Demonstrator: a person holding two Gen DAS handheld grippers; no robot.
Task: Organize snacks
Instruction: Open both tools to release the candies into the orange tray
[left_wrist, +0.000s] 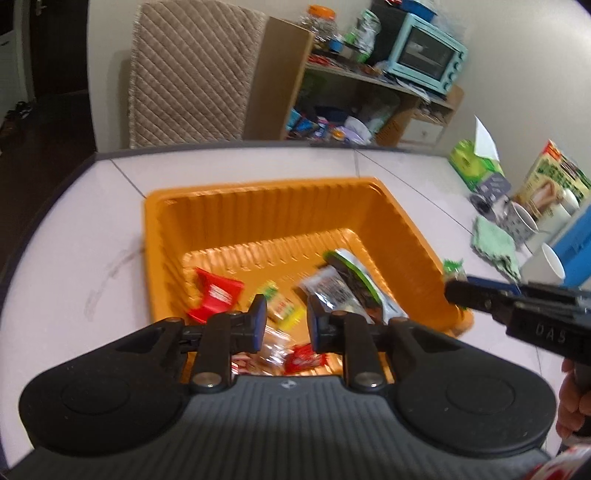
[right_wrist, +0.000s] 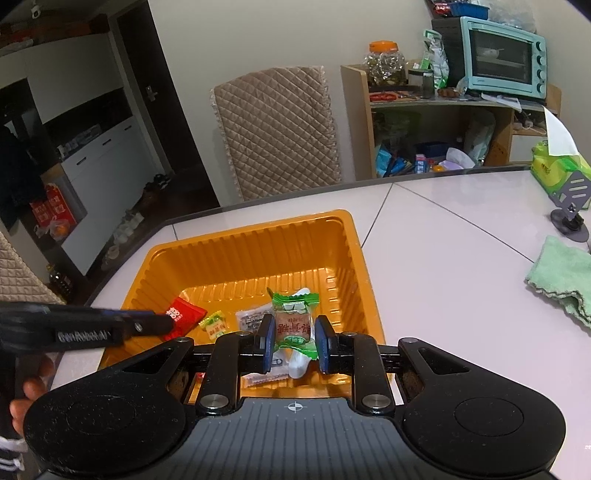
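Note:
An orange tray (left_wrist: 266, 206) (right_wrist: 258, 240) sits on the white table and holds several snacks: a red packet (left_wrist: 216, 295) (right_wrist: 183, 314), a small yellow-green packet (left_wrist: 282, 306) (right_wrist: 214, 325) and a dark green-edged bag (left_wrist: 354, 280). My left gripper (left_wrist: 286, 321) is open and empty over the tray's near side. My right gripper (right_wrist: 293, 338) is shut on a green-wrapped candy (right_wrist: 293, 321) and holds it above the tray's near right part. In the left wrist view the right gripper (left_wrist: 458, 291) comes in from the right with the candy (left_wrist: 452, 267) at its tip.
A green cloth (right_wrist: 561, 277) (left_wrist: 495, 245) lies on the table to the right. A green tissue box (right_wrist: 554, 170) (left_wrist: 472, 166), cups (left_wrist: 543, 262) and a phone stand (right_wrist: 570, 210) stand at the far right. A quilted chair (right_wrist: 277, 133) is behind the table.

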